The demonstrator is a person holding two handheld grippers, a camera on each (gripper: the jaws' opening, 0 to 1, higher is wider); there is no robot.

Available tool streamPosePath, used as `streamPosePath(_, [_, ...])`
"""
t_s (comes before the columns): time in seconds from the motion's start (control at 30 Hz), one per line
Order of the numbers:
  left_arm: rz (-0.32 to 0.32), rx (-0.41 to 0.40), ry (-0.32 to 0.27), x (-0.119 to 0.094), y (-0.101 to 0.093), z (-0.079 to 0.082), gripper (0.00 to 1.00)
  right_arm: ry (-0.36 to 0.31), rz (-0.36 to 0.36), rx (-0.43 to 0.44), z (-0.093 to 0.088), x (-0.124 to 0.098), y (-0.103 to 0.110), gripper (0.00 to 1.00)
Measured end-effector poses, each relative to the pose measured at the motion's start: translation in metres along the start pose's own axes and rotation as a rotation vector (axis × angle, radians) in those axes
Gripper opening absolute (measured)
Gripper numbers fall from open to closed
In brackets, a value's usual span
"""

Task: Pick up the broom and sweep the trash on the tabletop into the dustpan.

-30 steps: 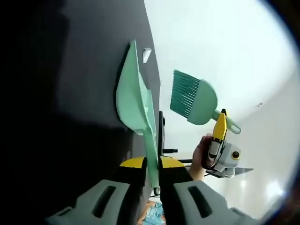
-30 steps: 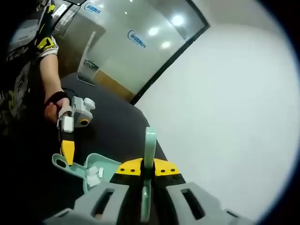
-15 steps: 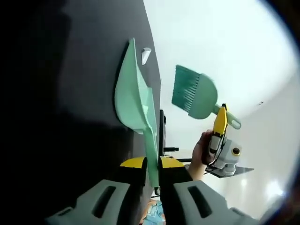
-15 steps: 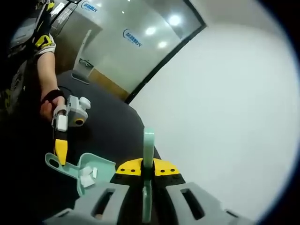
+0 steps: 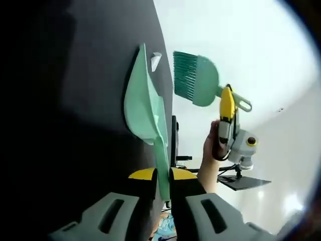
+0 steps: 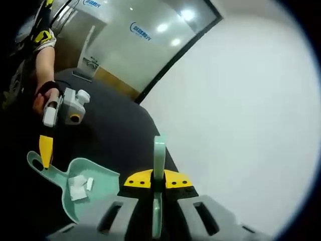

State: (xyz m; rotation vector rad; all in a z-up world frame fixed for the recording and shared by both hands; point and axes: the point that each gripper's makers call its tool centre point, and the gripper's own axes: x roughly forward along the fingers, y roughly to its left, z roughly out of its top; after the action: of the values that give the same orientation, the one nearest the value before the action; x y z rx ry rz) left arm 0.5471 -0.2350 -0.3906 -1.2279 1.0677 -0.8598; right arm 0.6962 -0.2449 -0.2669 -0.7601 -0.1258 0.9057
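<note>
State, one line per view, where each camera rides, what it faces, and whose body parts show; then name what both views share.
Left gripper view: rides the left gripper, shut on the dustpan handle; faces along the black tabletop toward the broom; a hand shows.
Right gripper view: rides the right gripper, shut on the broom handle; looks down at the dustpan holding white trash; a forearm shows.
Shared: dustpan, broom, tabletop.

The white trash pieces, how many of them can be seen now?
3. Two white pieces lie inside the dustpan: a larger one and a smaller one beside it. A third lies on the black tabletop past the dustpan's lip. More may be hidden.
</note>
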Motion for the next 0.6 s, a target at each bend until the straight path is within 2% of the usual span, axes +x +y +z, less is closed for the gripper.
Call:
streamPosePath(0.17, [-0.001,-0.010,0.000,0.003,-0.002,0.003,0.09,0.017,0.006,-0.006,-0.011,0.008,-0.007,0.04])
streamPosePath(0.37, [0.002,-0.016,-0.009,0.005,-0.001,0.006,0.09,-0.008,-0.015,0.021,-0.023,0.021,-0.014,0.04])
streamPosePath(0.6, [0.005,-0.024,-0.008,0.007,0.001,0.006,0.09,0.001,-0.016,0.031,-0.039,0.031,-0.006,0.04])
